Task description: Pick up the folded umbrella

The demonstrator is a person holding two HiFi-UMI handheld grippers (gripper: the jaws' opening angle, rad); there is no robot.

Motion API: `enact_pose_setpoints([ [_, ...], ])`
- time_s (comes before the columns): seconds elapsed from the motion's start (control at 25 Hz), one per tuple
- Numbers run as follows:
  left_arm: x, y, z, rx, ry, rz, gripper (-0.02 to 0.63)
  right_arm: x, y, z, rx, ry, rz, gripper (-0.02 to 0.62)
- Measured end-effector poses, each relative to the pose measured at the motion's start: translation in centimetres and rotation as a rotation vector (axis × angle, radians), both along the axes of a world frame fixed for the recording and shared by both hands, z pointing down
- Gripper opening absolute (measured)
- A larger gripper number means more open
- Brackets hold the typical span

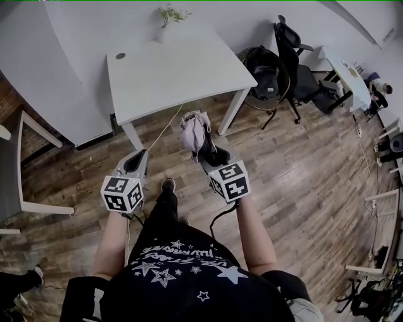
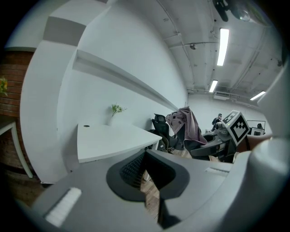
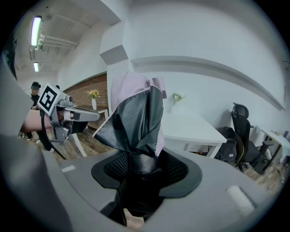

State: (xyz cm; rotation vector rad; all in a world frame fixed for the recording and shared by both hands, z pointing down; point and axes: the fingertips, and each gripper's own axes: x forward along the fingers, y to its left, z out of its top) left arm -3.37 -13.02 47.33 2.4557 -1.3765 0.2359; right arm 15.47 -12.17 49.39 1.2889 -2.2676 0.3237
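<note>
The folded umbrella [image 1: 194, 131] is pink outside with dark inner fabric, and it stands up out of my right gripper [image 1: 211, 154]. In the right gripper view its black handle sits between the pads of my right gripper [image 3: 142, 163], and the umbrella's bunched canopy [image 3: 136, 118] fills the middle. My left gripper [image 1: 140, 156] is held a little to the left at about the same height, its tips together with nothing in them. In the left gripper view my left gripper [image 2: 145, 156] shows only a thin slit, and the umbrella [image 2: 188, 124] is off to the right. Both are in the air above the wooden floor.
A white table [image 1: 170, 69] stands just ahead with a small plant [image 1: 169, 16] at its far edge. Behind it to the right are a round chair with a bag [image 1: 264, 75] and a black office chair [image 1: 293, 63]. A white chair frame [image 1: 25, 163] is at the left.
</note>
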Motion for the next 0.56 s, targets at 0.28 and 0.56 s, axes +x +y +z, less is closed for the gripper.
enact_pose_setpoints([
  [0.28, 0.18, 0.29, -0.44, 0.001, -0.004, 0.008, 0.000, 0.09, 0.42, 0.12, -0.007, -0.010, 0.000, 0.227],
  [0.56, 0.68, 0.26, -0.78, 0.001, -0.003, 0.024, 0.000, 0.19, 0.27, -0.11, -0.005, -0.012, 0.000, 0.227],
])
